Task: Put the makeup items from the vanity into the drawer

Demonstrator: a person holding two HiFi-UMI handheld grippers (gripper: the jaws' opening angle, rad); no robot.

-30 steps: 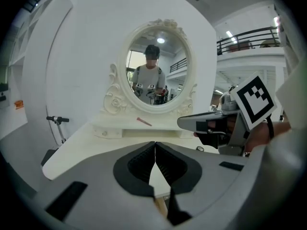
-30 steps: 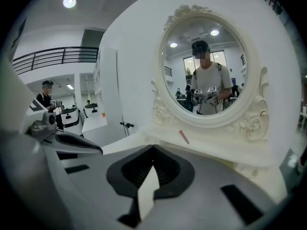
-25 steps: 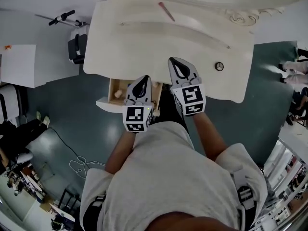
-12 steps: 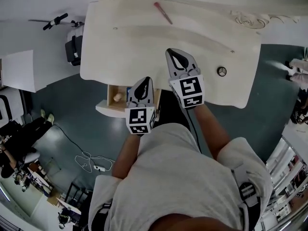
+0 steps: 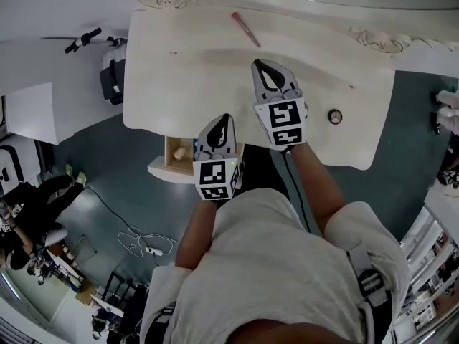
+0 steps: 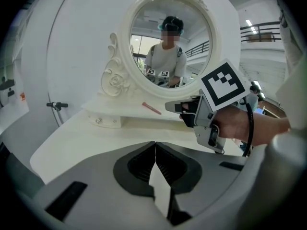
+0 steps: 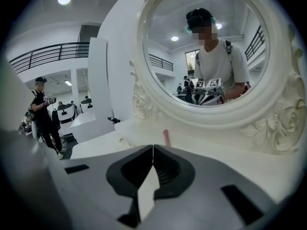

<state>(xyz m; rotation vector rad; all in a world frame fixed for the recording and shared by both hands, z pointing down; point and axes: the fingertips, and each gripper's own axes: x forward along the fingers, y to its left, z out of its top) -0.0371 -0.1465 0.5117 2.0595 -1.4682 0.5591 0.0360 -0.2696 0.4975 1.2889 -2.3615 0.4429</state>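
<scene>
A pink makeup stick (image 5: 245,29) lies at the back of the white vanity top (image 5: 179,70), near the mirror base. It also shows in the left gripper view (image 6: 151,109) and, straight ahead, in the right gripper view (image 7: 166,137). My right gripper (image 5: 264,66) hovers over the middle of the vanity top, shut and empty, a short way from the stick. My left gripper (image 5: 224,120) is at the vanity's front edge beside the open drawer (image 5: 172,169), shut with nothing between its jaws (image 6: 154,145). A beige item (image 5: 180,152) lies inside the drawer.
A small round dark-rimmed object (image 5: 334,116) sits near the vanity's right front. The ornate oval mirror (image 6: 168,42) rises behind the top. A white table (image 5: 29,113) and people (image 5: 32,206) stand to the left on the teal floor.
My right gripper has moved forward over the vanity top, closer to the pink stick. The left gripper has stayed by the drawer. Both jaws stay shut.
</scene>
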